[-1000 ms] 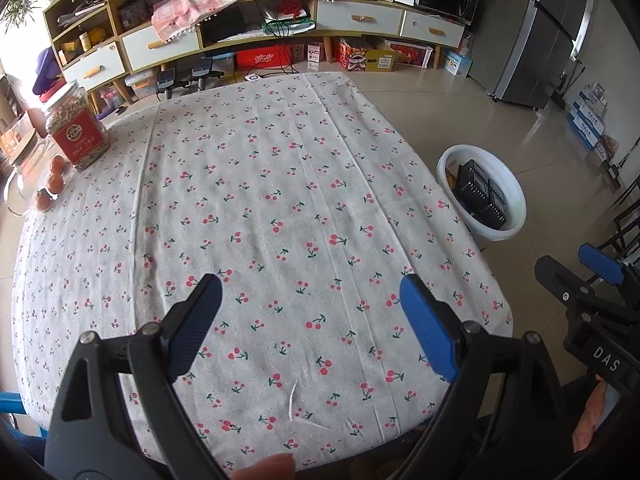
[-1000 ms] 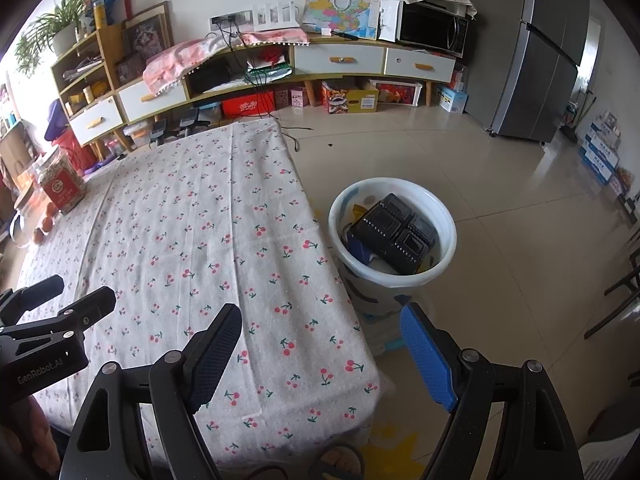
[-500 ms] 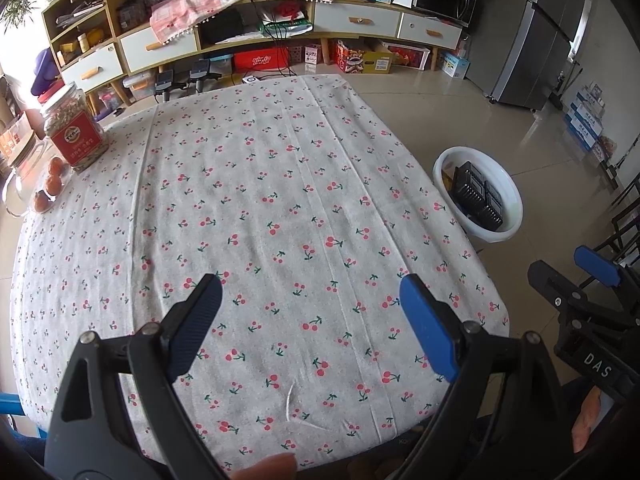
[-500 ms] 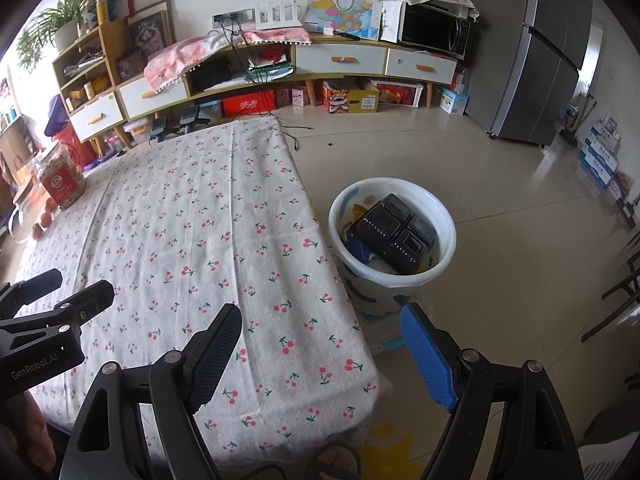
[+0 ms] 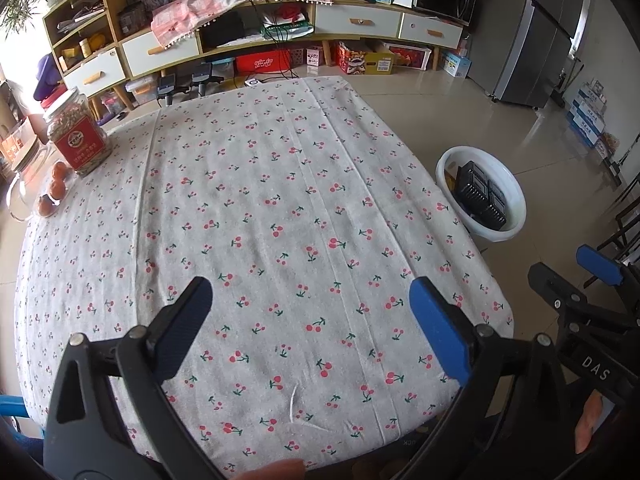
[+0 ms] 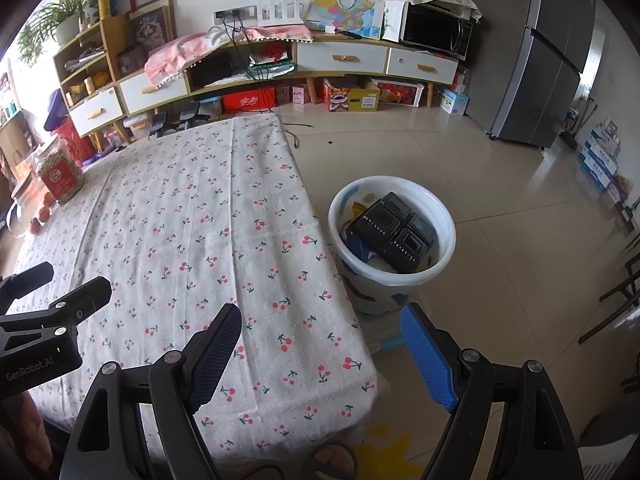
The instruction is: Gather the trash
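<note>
A white bin [image 6: 440, 216] stands on the floor right of the table and holds black plastic trays [image 6: 394, 232] and other scraps. It also shows in the left wrist view [image 5: 516, 188]. My left gripper [image 5: 312, 328] is open and empty above the near part of the cherry-print tablecloth [image 5: 260, 200]. My right gripper [image 6: 320, 352] is open and empty over the table's near right corner, short of the bin. No loose trash shows on the cloth.
A jar with a red label [image 5: 78, 136] and a glass bowl of orange fruit [image 5: 50, 196] stand at the table's far left. Low shelves and drawers [image 6: 240, 64] line the back wall, a fridge [image 6: 544, 52] is at the right, chair legs [image 6: 624, 292] at far right.
Both grippers have drawn back and risen slightly, so the table and bin look a little farther away. Both stay open and empty.
</note>
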Demonstrator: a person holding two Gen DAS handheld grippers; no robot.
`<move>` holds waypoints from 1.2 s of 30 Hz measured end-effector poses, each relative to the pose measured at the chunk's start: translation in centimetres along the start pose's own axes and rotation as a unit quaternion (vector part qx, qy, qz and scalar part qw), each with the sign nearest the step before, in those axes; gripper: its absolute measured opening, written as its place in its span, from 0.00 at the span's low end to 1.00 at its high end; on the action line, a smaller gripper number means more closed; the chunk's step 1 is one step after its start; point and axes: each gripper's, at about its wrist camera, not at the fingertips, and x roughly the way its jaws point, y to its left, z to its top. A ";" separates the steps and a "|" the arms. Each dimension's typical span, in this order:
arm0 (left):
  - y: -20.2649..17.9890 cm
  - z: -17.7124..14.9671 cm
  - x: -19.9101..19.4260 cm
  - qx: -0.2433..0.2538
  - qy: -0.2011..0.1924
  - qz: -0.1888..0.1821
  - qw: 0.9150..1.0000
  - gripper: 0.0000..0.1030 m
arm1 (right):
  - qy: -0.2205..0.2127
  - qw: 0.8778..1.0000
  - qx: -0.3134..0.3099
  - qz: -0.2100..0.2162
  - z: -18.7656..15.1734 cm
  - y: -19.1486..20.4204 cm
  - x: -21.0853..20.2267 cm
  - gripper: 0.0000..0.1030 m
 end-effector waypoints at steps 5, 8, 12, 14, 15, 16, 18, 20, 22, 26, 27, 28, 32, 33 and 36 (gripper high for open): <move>-0.2 -0.1 0.0 0.003 0.001 -0.001 1.000 0.96 | 0.000 1.000 -0.002 0.000 0.1 0.0 0.0 0.81; -0.3 -0.1 -0.1 0.003 0.001 -0.002 1.000 0.96 | 0.001 1.000 -0.002 0.000 0.1 0.1 0.0 0.81; -0.2 -0.2 0.0 0.002 0.000 -0.002 1.000 0.96 | 0.000 1.000 -0.002 0.000 0.1 0.1 0.0 0.81; -0.2 -0.2 0.0 0.001 0.002 -0.005 1.000 0.96 | 0.001 1.000 -0.001 0.000 0.1 0.1 0.0 0.81; -0.2 -0.2 0.1 0.000 0.005 -0.006 1.000 0.96 | 0.001 1.000 -0.002 0.000 0.1 0.1 0.0 0.81; -0.1 -0.2 0.1 -0.002 0.007 -0.008 1.000 0.98 | 0.000 1.000 -0.002 0.000 0.1 0.1 0.0 0.81; -0.1 -0.2 0.3 -0.005 0.010 -0.011 1.000 0.98 | 0.000 1.000 -0.002 0.000 0.1 0.1 0.0 0.81; 0.0 -0.2 0.3 -0.004 0.010 -0.010 1.000 0.98 | 0.001 1.000 -0.001 0.000 0.1 0.1 0.0 0.81; -0.1 -0.3 0.2 -0.004 0.008 -0.010 1.000 0.98 | 0.000 1.000 -0.001 0.000 0.1 0.1 0.0 0.81; -0.2 -0.3 0.1 -0.001 0.005 -0.010 1.000 0.99 | 0.001 1.000 -0.002 0.000 0.2 0.0 0.0 0.81; -0.2 -0.3 0.1 -0.001 0.005 -0.011 1.000 0.99 | 0.001 1.000 -0.002 0.000 0.2 0.0 0.0 0.81; -0.2 -0.3 0.1 -0.001 0.005 -0.012 1.000 0.99 | 0.000 1.000 -0.002 0.000 0.2 0.0 0.0 0.81; -0.2 -0.3 0.0 0.000 0.004 -0.013 1.000 0.99 | 0.000 1.000 -0.002 0.000 0.2 0.0 0.0 0.81; -0.2 -0.3 0.0 0.001 0.003 -0.013 1.000 0.99 | 0.001 1.000 -0.002 0.000 0.2 0.0 0.0 0.81; -0.3 -0.2 0.0 0.002 0.001 -0.013 1.000 0.99 | 0.002 1.000 -0.002 -0.001 0.1 0.0 0.0 0.81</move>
